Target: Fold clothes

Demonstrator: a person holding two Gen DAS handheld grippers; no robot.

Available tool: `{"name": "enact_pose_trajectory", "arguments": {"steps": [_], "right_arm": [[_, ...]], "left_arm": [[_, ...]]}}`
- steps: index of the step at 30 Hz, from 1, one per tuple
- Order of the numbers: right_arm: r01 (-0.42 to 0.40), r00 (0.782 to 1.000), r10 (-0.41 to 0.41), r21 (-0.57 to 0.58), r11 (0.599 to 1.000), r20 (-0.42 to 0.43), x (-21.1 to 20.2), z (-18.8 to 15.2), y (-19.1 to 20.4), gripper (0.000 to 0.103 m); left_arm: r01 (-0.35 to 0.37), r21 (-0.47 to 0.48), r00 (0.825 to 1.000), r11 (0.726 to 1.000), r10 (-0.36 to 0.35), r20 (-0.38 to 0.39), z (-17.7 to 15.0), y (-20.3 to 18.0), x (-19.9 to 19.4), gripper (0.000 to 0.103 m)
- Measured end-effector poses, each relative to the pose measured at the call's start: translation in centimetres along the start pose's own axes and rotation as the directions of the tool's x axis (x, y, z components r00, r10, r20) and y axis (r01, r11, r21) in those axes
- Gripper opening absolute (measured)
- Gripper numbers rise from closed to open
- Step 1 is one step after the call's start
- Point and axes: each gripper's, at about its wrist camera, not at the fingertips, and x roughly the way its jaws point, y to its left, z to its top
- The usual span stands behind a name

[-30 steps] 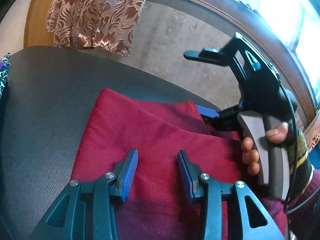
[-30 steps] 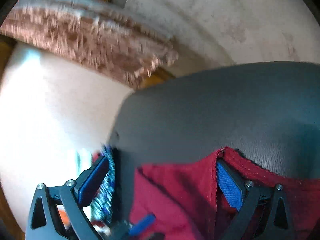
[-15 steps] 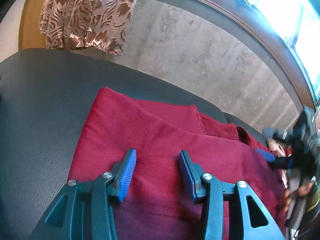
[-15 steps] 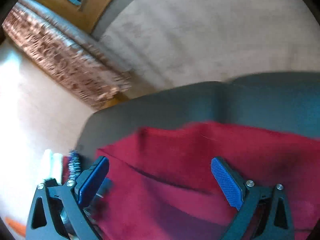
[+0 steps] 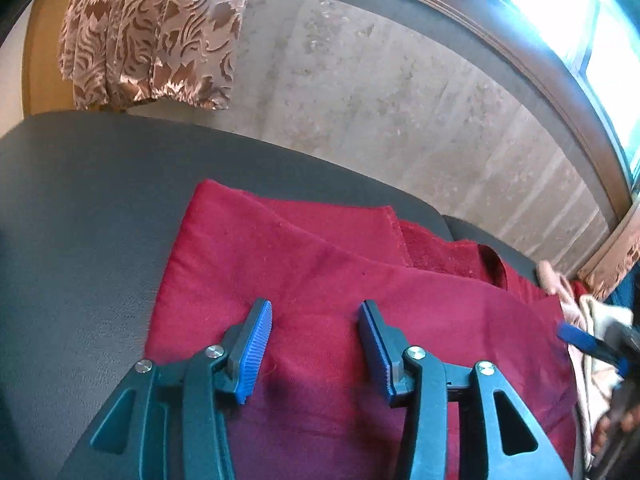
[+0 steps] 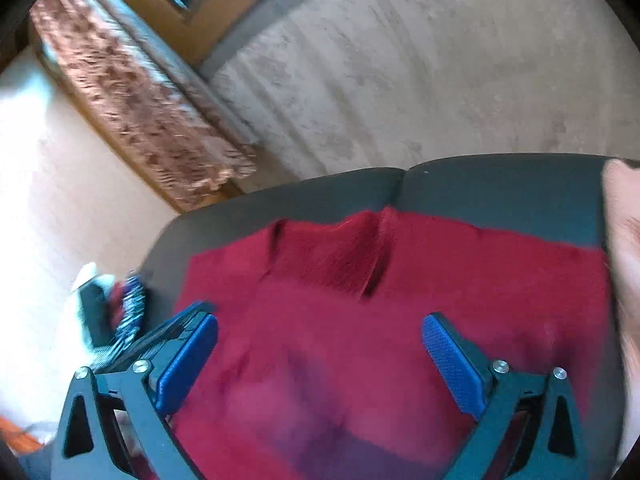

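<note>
Hovering w/ both tongs (image 5: 314, 342) (image 6: 320, 360) agape over red cloth (image 5: 320, 264).

This looks like a room in a home. A patterned brown curtain (image 5: 152, 36) hangs at the upper left, a wood-framed window (image 5: 560, 20) glows at the upper right, and clothing (image 5: 320, 280) lies on a dark cushioned seat (image 5: 80, 220) below a bare grey wall (image 5: 380, 92).

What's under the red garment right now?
The red garment lies on a dark grey cushioned surface, visible around its left and far edges. Its own folded layers overlap near the far edge. A pale cloth sits at its right edge. Anything beneath the fabric is covered.
</note>
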Motion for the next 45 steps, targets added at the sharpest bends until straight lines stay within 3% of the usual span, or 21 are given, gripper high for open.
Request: {"name": "enact_pose_trajectory", "arguments": {"steps": [2, 5, 9, 13, 17, 22, 26, 29, 36, 39, 42, 44, 45], "right_arm": [[-0.040, 0.999, 0.040, 0.000, 0.999, -0.013, -3.0, -2.2, 0.1, 0.103], [-0.033, 0.996, 0.036, 0.038, 0.999, -0.076, -7.1, -7.3, -1.2, 0.103], [0.018, 0.994, -0.005, 0.121, 0.992, -0.108, -12.6, -13.9, -3.4, 0.103], [0.001, 0.993, 0.025, 0.214, 0.977, -0.117, -15.6, -19.4, -4.1, 0.103], [-0.128, 0.983, 0.157, 0.256, 0.958, -0.099, -16.5, -23.1, -2.9, 0.103], [-0.205, 0.968, 0.231, 0.220, 0.954, -0.098, -15.7, -25.6, -0.2, 0.103], [-0.177, 0.978, 0.189, 0.130, 0.976, -0.091, -15.7, -26.7, 1.5, 0.103], [-0.155, 0.982, 0.159, 0.050, 0.987, -0.106, -15.3, -27.1, 2.7, 0.103], [-0.171, 0.977, 0.180, 0.087, 0.981, -0.116, -16.2, -28.0, 2.1, 0.100], [-0.152, 0.981, 0.162, 0.097, 0.984, -0.108, -16.4, -28.2, 1.9, 0.092], [-0.132, 0.984, 0.144, 0.116, 0.984, -0.104, -16.6, -28.3, 1.5, 0.073], [-0.123, 0.984, 0.140, 0.149, 0.981, -0.111, -16.9, -28.5, 0.7, 0.053], [-0.122, 0.983, 0.141, 0.160, 0.980, -0.115, -17.1, -28.7, 0.5, 0.050]], "left_arm": [[0.001, 0.010, 1.000, 1.000, -0.001, -0.004, 0.1, -0.1, -0.5, 0.046], [0.035, 0.055, 0.999, 0.998, -0.036, 0.015, -0.9, -0.3, -4.3, 0.047], [0.043, 0.121, 0.999, 0.992, -0.045, 0.011, -3.8, -0.1, -8.6, 0.048], [0.015, 0.168, 1.000, 0.986, -0.014, -0.006, -7.7, 0.9, -12.3, 0.048], [-0.013, 0.137, 1.000, 0.991, 0.015, -0.016, -11.5, 3.4, -16.0, 0.049], [-0.048, 0.017, 0.998, 0.999, 0.048, -0.041, -14.9, 7.7, -19.8, 0.050], [-0.057, -0.071, 0.996, 0.996, 0.052, -0.067, -16.8, 10.9, -21.7, 0.052], [-0.040, -0.083, 0.994, 0.996, 0.031, -0.102, -17.7, 11.8, -21.9, 0.052], [0.028, -0.032, 0.992, 0.999, -0.031, -0.122, -19.3, 10.4, -21.6, 0.058], [0.044, 0.011, 0.987, 0.999, -0.042, -0.152, -19.5, 9.1, -21.3, 0.058], [0.016, 0.083, 0.985, 0.996, -0.001, -0.170, -20.3, 7.8, -21.2, 0.057], [0.002, 0.109, 0.984, 0.994, 0.018, -0.177, -21.1, 7.4, -21.2, 0.057], [0.004, 0.106, 0.983, 0.994, 0.016, -0.185, -21.3, 7.4, -21.2, 0.056]]}}
